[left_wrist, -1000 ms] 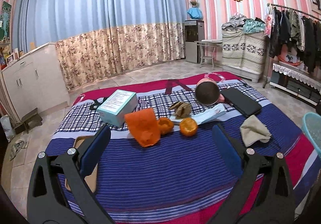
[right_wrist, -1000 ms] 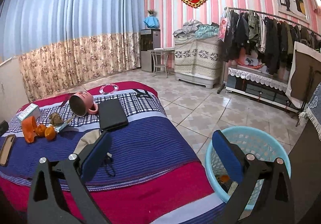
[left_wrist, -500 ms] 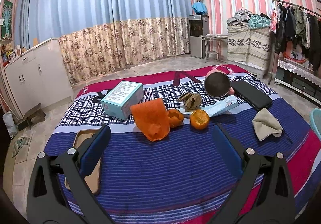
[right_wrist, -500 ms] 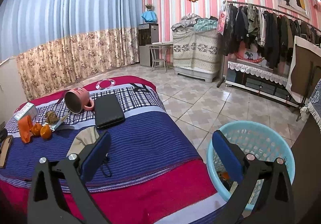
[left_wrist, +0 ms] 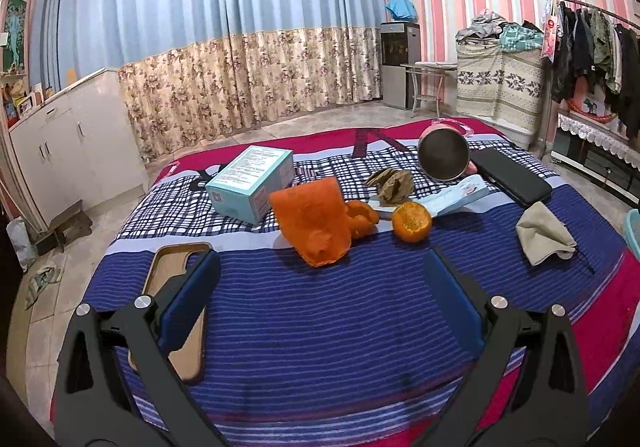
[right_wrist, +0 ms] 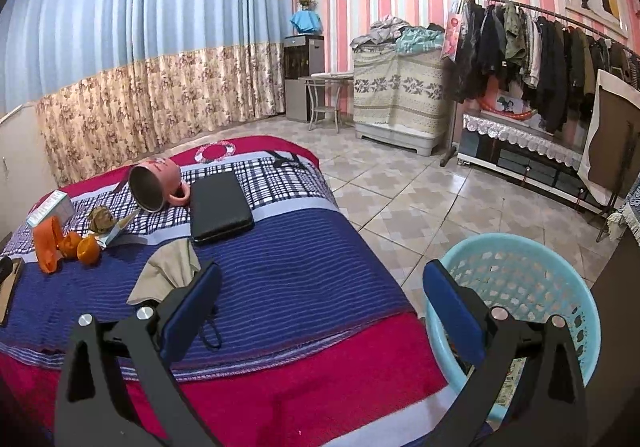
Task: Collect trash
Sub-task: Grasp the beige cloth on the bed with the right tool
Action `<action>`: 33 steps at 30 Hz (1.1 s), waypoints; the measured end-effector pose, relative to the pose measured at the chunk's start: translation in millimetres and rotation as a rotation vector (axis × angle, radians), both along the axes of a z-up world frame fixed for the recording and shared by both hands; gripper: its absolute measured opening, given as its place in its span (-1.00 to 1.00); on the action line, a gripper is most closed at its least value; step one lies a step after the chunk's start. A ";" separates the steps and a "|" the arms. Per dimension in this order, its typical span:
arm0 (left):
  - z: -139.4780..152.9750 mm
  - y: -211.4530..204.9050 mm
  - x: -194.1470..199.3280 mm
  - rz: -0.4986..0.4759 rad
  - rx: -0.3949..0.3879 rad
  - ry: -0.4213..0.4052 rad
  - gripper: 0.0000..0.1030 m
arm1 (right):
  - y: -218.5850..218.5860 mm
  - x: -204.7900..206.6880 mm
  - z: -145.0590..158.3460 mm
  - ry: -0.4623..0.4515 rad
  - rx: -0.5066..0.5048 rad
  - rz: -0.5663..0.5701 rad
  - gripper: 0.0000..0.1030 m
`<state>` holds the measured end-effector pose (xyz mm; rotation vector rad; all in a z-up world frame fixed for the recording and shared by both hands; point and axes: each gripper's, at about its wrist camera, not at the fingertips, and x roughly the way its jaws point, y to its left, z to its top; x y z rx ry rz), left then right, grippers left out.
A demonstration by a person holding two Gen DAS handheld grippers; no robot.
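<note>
My left tongs (left_wrist: 320, 287) are spread wide and hold nothing; they hang above the near part of the bed (left_wrist: 340, 327), pointed toward the middle of it. I keep them apart so that a soft, bulky piece can go between the blue pads (left_wrist: 192, 299).

Straight ahead of them lies the trash: a big piece of orange peel (left_wrist: 314, 221) standing up on its edge, a smaller curl of peel (left_wrist: 362, 215) touching it, and a hollow half orange (left_wrist: 412, 221) just beside. Behind these is a crumpled brown wrapper (left_wrist: 392, 185) that rests on a flat pale blue packet (left_wrist: 456, 199). I judge the big peel is the first to take, because it is nearest and it stands free.

A teal box (left_wrist: 252, 183), a phone case (left_wrist: 176, 311) under my left pad, a tipped pink mug (left_wrist: 444, 159), a black case (left_wrist: 512, 183) and a beige cloth (left_wrist: 544, 233) are probably not trash.

My right tongs (right_wrist: 320, 299) are also spread and empty. They hang over the right edge of the bed, near the light blue basket (right_wrist: 560, 287) on the floor, where the trash belongs. Something small lies already in its bottom, but I cannot tell what.
</note>
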<state>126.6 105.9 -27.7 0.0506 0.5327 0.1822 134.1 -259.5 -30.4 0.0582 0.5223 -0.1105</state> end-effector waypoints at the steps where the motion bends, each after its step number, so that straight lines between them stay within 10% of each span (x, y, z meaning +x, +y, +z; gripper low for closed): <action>1: -1.3 1.6 0.4 0.002 -0.002 0.003 0.89 | 2.4 1.3 -1.2 0.004 0.001 0.007 0.91; 19: -23.0 34.4 20.7 0.047 -0.042 0.069 0.89 | 94.8 70.3 -44.8 0.178 -0.040 0.209 0.85; 28: -28.1 24.6 32.7 0.034 -0.017 0.085 0.89 | 94.6 74.6 -56.5 0.250 0.036 0.285 -0.45; 33: -29.0 19.6 31.9 0.029 0.004 0.086 0.89 | 87.4 69.2 -47.2 0.211 0.044 0.278 -0.65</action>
